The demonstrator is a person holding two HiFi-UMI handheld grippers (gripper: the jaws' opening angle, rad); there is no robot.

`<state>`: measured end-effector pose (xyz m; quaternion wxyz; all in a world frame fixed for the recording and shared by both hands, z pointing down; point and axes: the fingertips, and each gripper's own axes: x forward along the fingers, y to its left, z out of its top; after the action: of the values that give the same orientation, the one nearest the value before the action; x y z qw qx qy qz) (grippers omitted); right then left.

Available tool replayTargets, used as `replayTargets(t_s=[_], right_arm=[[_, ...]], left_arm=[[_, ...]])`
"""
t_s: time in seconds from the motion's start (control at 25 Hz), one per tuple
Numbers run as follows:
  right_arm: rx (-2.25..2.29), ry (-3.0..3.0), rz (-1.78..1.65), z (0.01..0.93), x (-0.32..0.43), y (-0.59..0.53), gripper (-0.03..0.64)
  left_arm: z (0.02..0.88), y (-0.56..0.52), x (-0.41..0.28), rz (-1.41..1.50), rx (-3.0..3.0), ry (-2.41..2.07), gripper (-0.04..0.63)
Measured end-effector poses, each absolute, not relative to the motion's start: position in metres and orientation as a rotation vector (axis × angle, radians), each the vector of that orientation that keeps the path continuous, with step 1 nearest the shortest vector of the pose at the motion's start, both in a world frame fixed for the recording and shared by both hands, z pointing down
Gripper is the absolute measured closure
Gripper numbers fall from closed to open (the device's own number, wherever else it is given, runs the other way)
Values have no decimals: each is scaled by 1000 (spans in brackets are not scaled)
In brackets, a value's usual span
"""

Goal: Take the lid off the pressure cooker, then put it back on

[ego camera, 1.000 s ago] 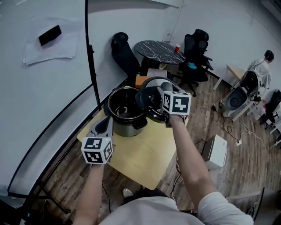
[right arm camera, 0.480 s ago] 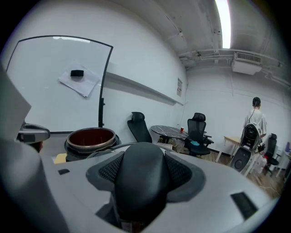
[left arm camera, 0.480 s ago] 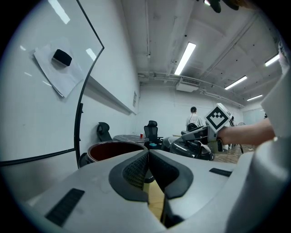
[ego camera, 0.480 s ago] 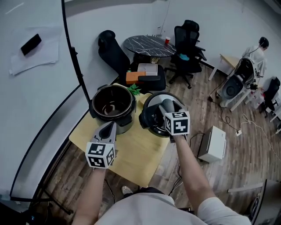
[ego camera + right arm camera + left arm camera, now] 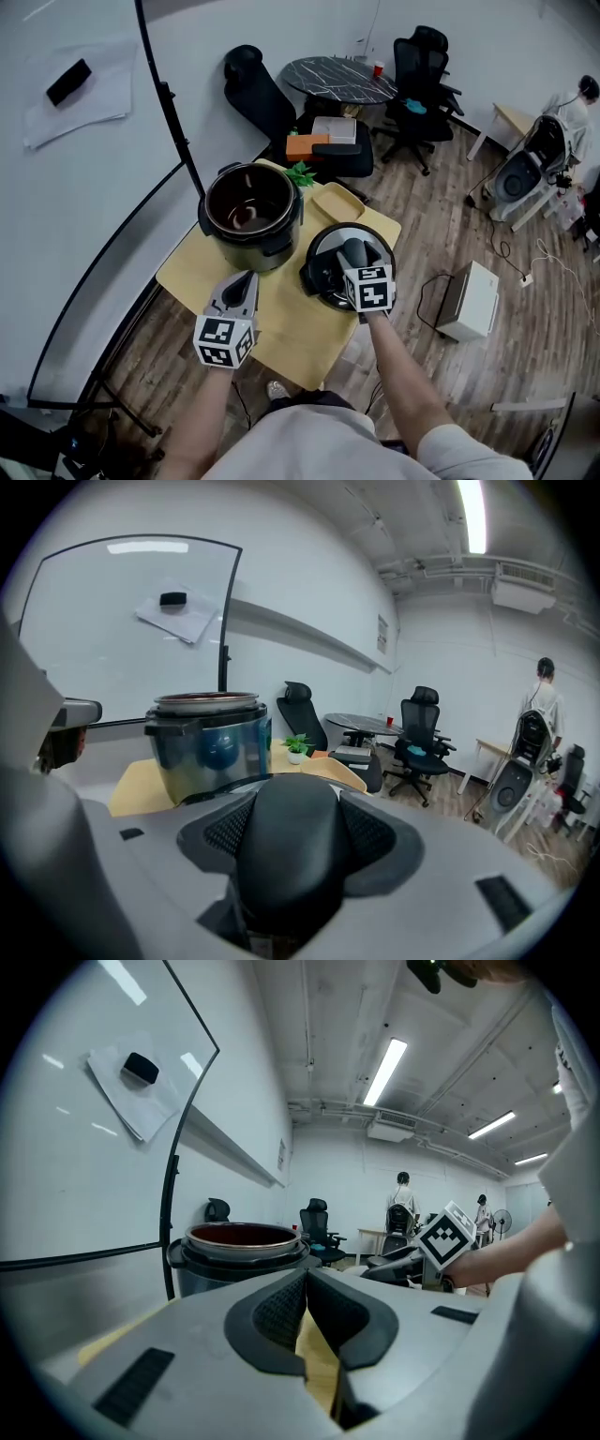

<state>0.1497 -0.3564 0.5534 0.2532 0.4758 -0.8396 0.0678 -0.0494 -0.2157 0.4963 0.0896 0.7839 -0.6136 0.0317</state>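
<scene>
From the head view, the lid (image 5: 323,269) lies low over the yellow table (image 5: 291,330), just right of the open pressure cooker (image 5: 267,251), with the right gripper (image 5: 353,261) on it; whether it rests there I cannot tell. The left gripper view shows the left gripper (image 5: 305,1286) pinched together on nothing. In the right gripper view the jaws clamp the black knob (image 5: 286,841), probably the best hold for a rigid, likely heavy lid.

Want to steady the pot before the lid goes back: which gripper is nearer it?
Left. The left gripper sits just on the near side of the pot, shut and empty; the right gripper is off to its right, clamped on the lid.
</scene>
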Motion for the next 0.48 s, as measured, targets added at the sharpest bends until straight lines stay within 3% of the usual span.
replayTargets(t_s=[0.48], right_arm=[[1194, -2244, 227, 626, 126, -349, 341]], left_arm=[[527, -210, -53, 150, 2261, -1818, 582]])
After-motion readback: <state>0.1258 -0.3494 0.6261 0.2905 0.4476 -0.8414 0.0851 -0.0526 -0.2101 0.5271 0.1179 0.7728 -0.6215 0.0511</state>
